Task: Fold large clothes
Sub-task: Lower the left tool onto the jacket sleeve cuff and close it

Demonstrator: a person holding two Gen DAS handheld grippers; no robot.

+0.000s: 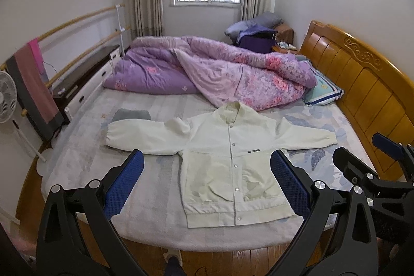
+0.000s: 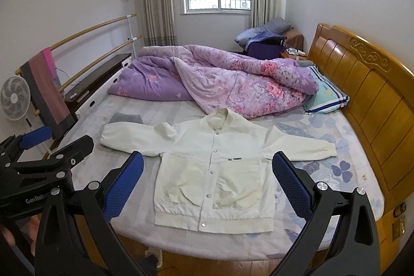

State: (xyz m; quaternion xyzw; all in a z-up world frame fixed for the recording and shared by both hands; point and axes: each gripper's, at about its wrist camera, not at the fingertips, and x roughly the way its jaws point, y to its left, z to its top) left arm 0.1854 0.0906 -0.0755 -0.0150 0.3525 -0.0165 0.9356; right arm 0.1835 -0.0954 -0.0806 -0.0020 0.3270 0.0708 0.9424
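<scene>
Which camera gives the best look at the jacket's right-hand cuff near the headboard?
The right wrist view: the cuff lies clear of everything. The left wrist view shows the cuff too, nearer the right gripper.

jacket (image 1: 233, 159) on bed (image 1: 155, 211), quilt (image 1: 220, 74) behind

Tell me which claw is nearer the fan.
Left. The left claw hangs over the foot of the bed on the fan's side; the right claw is beside it, toward the headboard. Both are open above the white jacket.
</scene>
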